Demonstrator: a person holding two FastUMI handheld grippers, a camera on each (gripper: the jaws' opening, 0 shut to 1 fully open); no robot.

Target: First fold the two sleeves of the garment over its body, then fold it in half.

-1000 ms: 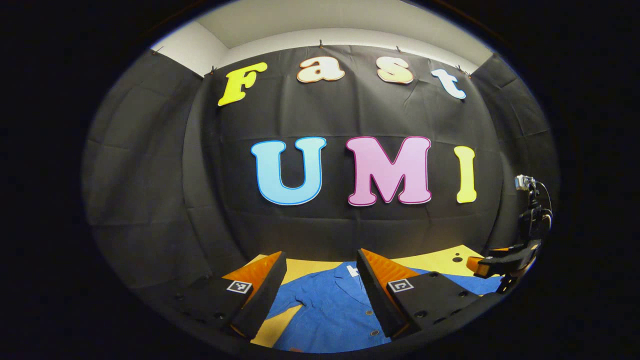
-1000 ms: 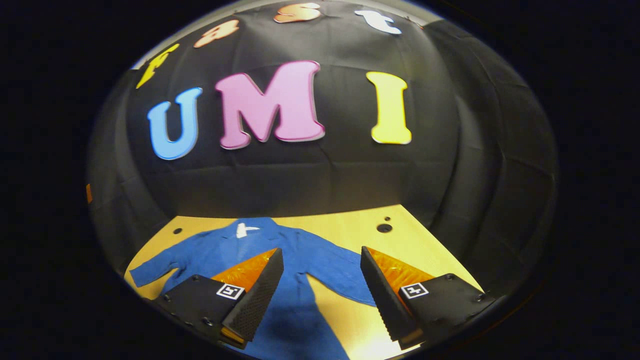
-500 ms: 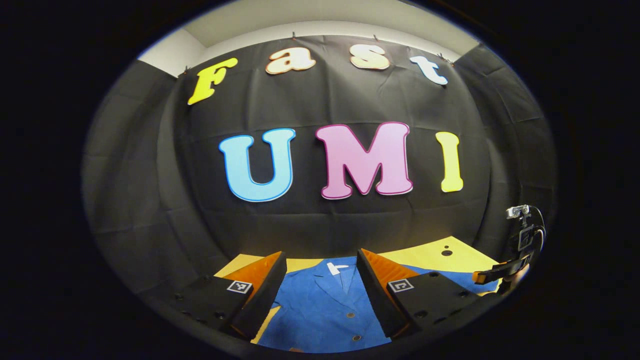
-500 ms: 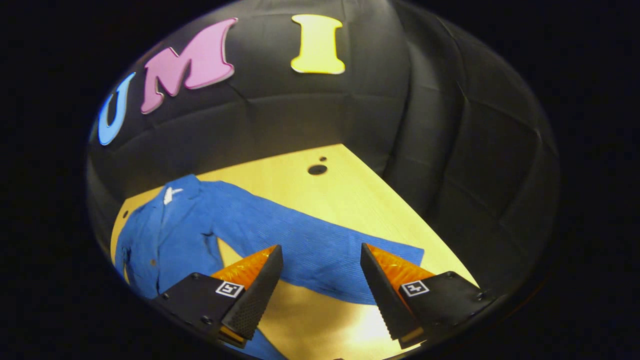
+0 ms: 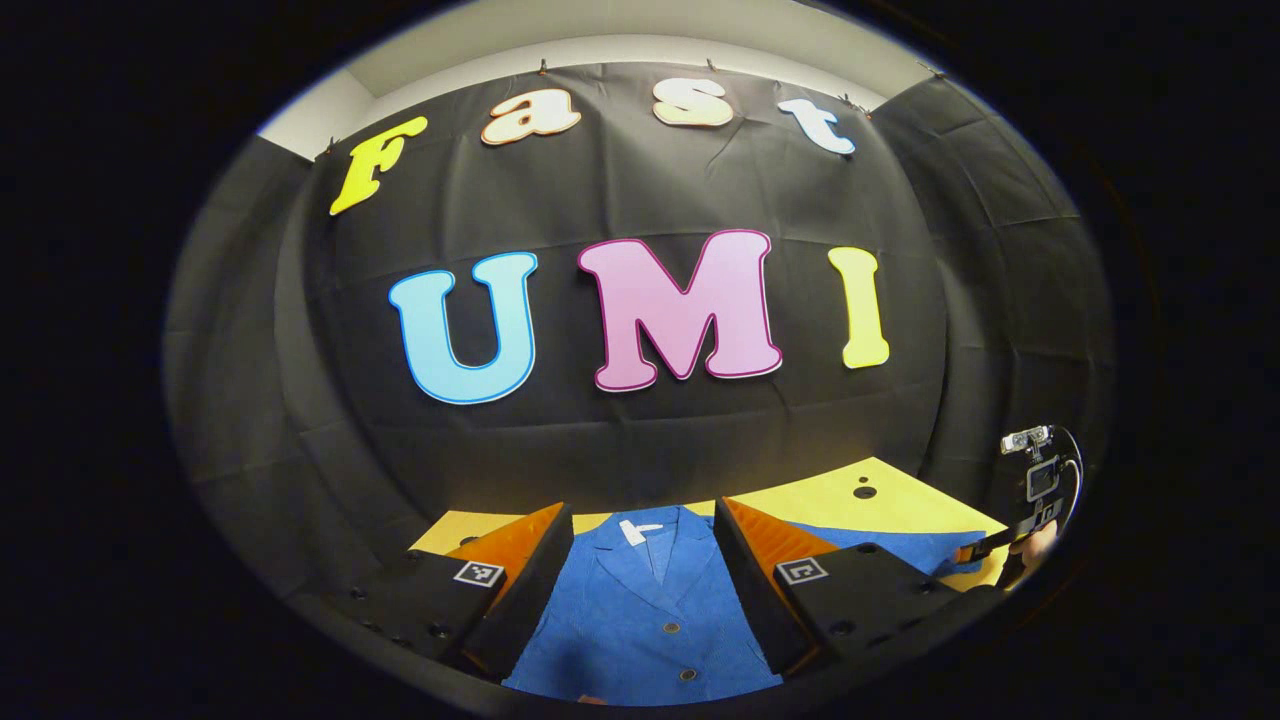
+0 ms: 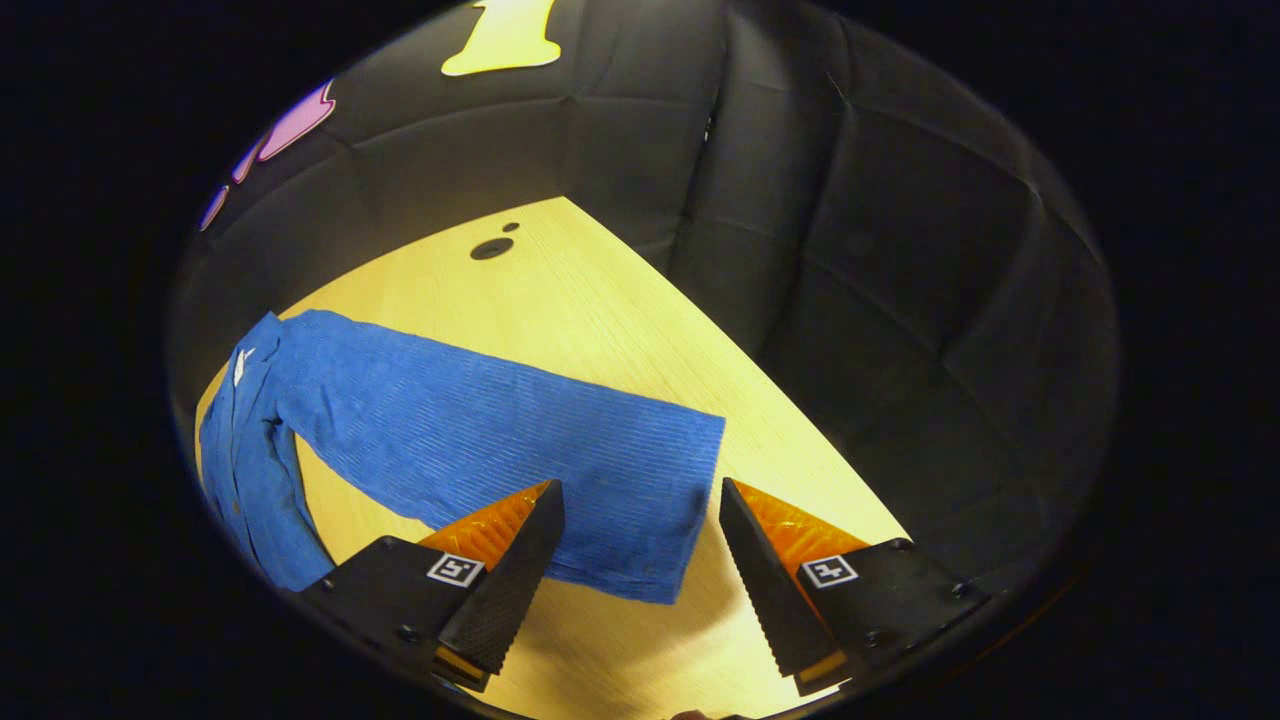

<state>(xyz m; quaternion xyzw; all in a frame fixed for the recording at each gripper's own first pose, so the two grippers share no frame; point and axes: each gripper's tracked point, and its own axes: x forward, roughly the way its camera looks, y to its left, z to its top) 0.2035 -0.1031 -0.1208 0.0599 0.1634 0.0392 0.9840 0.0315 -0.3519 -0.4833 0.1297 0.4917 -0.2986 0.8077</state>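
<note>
A blue button-up shirt (image 5: 645,610) lies flat on the yellow wooden table (image 5: 900,505), collar toward the back wall. My left gripper (image 5: 640,600) is open above its chest, with nothing between the fingers. In the right gripper view one sleeve (image 6: 480,440) stretches out across the table (image 6: 560,290), its cuff (image 6: 670,520) lying between the open fingers of my right gripper (image 6: 630,590), which hovers just above it. The shirt's body (image 6: 245,450) shows at the far left of that view. The right gripper (image 5: 985,550) and the hand holding it appear at the right edge of the left gripper view.
Two dark round holes (image 6: 492,248) mark the table near its back corner. The black cloth wall (image 6: 800,250) closes in the table's back and right side. Bare tabletop lies past the cuff toward the right edge.
My right gripper has swung right and down along the sleeve, from the shirt's body to the cuff. The left gripper shifted left, centring over the collar and buttons.
</note>
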